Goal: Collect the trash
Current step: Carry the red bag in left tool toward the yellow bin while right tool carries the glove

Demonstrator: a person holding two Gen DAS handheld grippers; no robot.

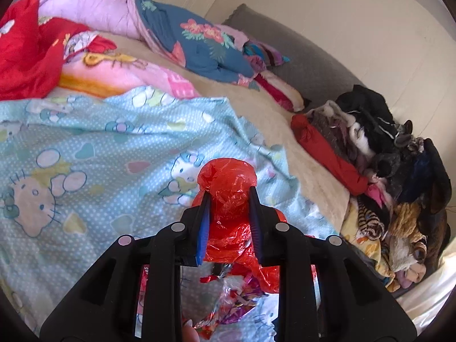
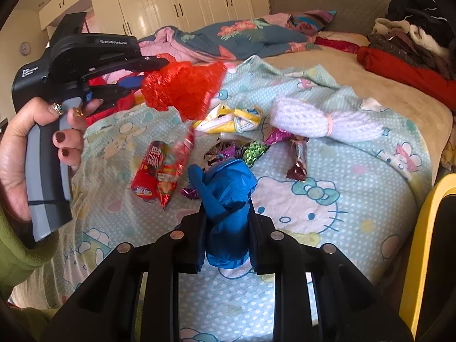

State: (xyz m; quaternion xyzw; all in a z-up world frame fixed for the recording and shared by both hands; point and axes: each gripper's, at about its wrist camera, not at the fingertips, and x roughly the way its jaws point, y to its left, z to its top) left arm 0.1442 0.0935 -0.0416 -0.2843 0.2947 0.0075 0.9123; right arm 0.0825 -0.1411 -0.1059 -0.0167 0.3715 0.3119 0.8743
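Right wrist view: right claw [image 2: 226,222] clamped on a crumpled blue plastic bag [image 2: 228,199], held clear above the pale-blue cartoon-cat bedsheet [image 2: 356,199]. In the same view the left claw [image 2: 134,81], carried in the person's hand [image 2: 34,154], grips a crumpled red plastic bag [image 2: 185,88], also off the bed. Left wrist view confirms: both pads pressed into the red plastic, bag bunched between them.

Progress, as judged: two pieces picked, neither deposited yet. A yellow-rimmed container [image 2: 421,228] shows at the right edge of the right wrist view; probably the bin, cannot confirm.

Left on the sheet:
- red cylindrical snack tube [image 2: 148,171] with a red foil wrapper [image 2: 173,171] just beside it
- crushed yellow-and-white drink carton [image 2: 230,119]
- several shiny foil candy wrappers [image 2: 242,151], purple, green, maroon
- white knitted bundle tied with a pink band [image 2: 322,122]; trash or not, cannot tell.

Most of the collecting is ahead.
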